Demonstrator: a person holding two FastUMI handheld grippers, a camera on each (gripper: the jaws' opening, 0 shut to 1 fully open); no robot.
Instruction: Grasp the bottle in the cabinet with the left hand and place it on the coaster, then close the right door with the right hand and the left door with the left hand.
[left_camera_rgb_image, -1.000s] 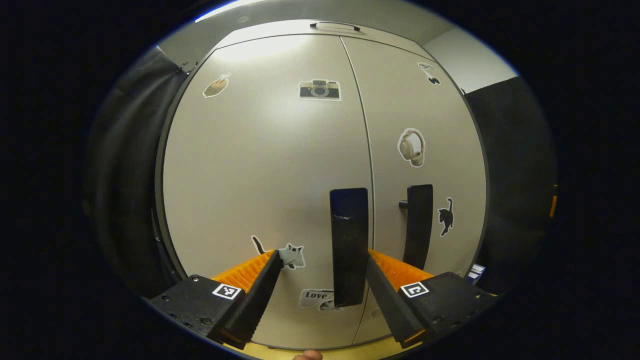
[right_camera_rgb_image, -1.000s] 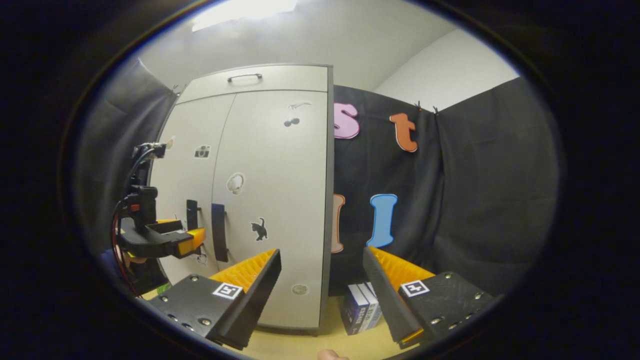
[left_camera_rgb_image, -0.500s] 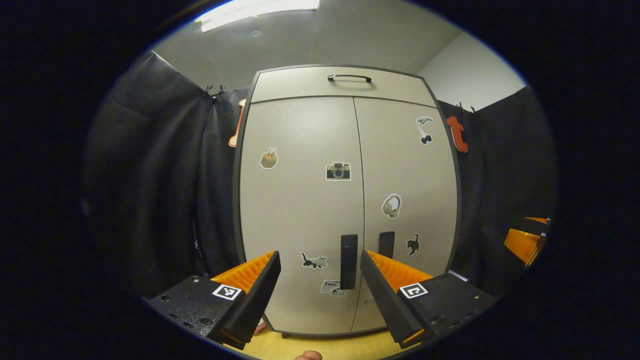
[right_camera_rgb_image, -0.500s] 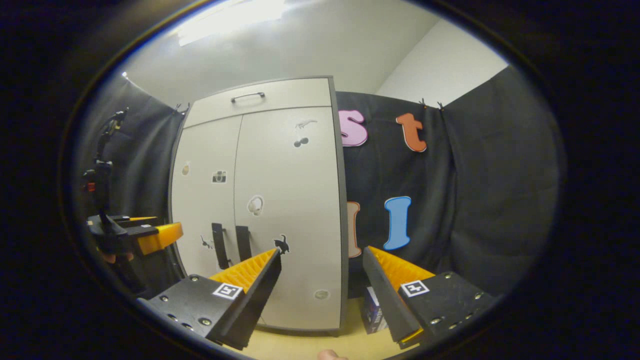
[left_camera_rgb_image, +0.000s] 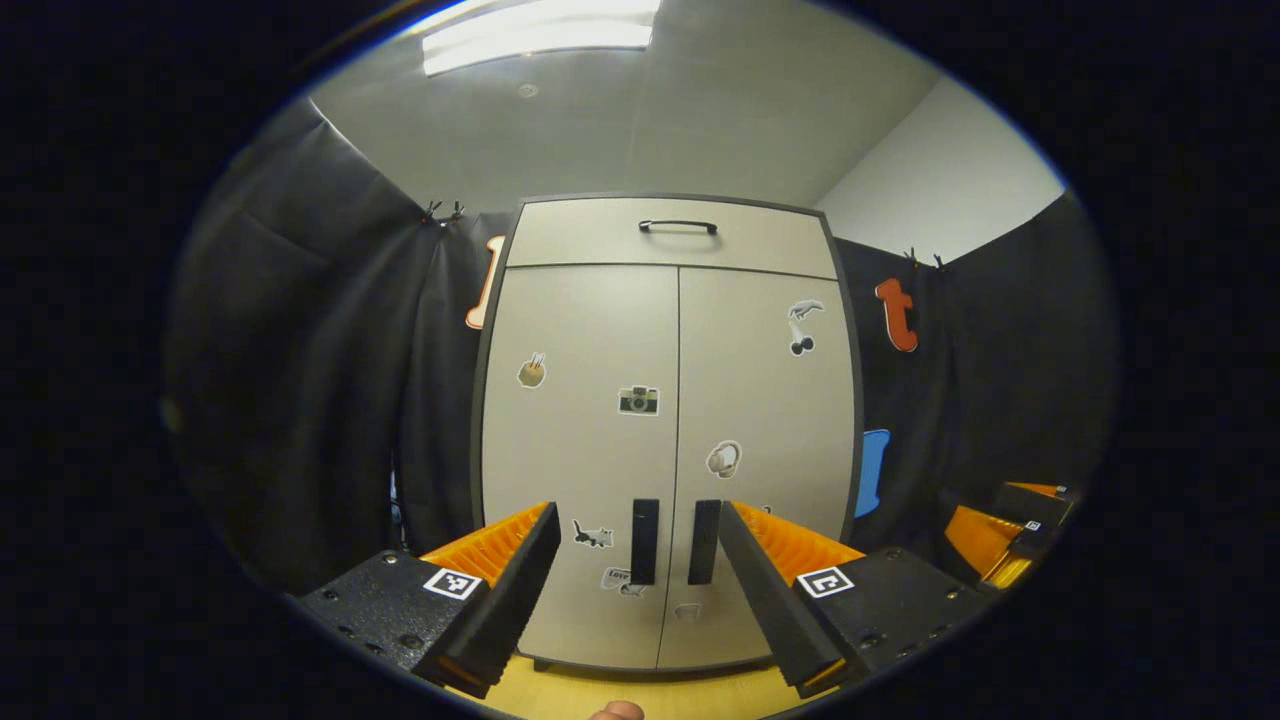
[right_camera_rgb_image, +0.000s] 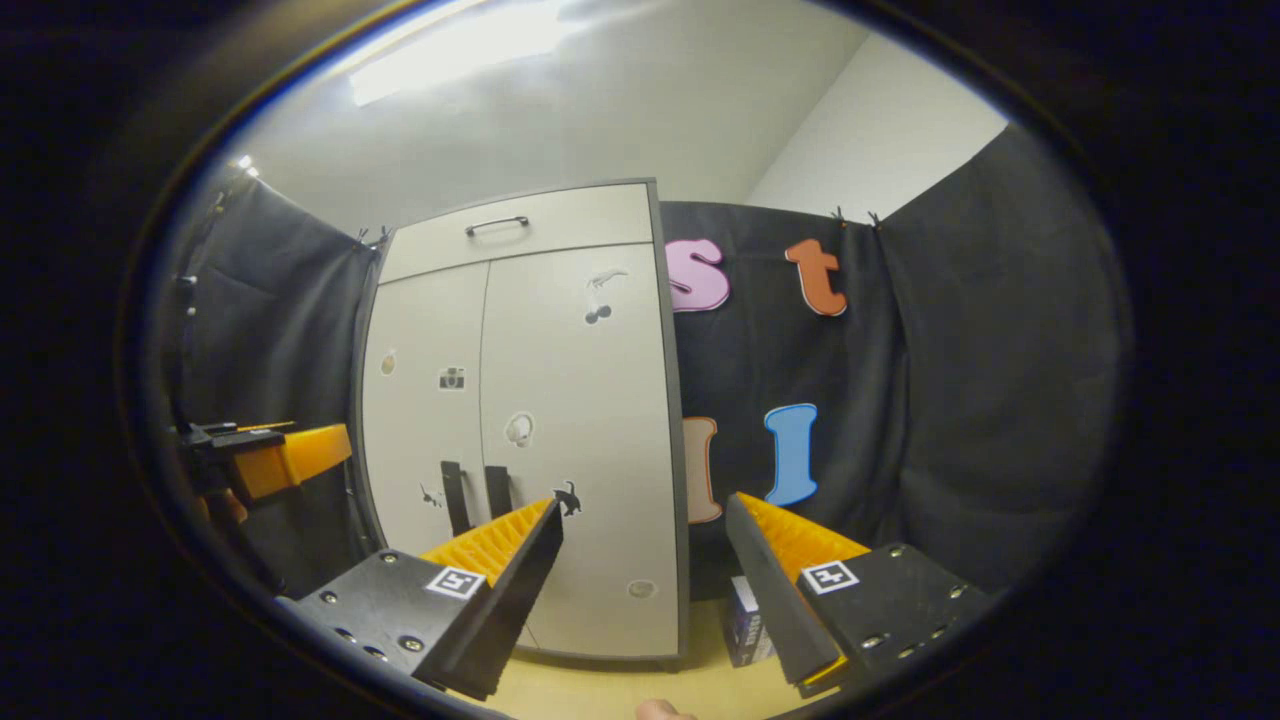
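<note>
Both my left gripper (left_camera_rgb_image: 635, 590) and right gripper (right_camera_rgb_image: 645, 590) jaws spread wide, empty; cabinet (left_camera_rgb_image: 670, 420) at 12 o'clock, left door (left_camera_rgb_image: 575, 450) and right door (left_camera_rgb_image: 765, 420) flush.

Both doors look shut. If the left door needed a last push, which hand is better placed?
Left. The left tongs face the cabinet squarely, with the left door's handle straight ahead. The right tongs stand off to the right, aimed at the cabinet's right edge.

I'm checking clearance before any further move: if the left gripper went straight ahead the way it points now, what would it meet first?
Probably the closed cabinet doors, near the two handles; the open left gripper has nothing nearer ahead.
</note>
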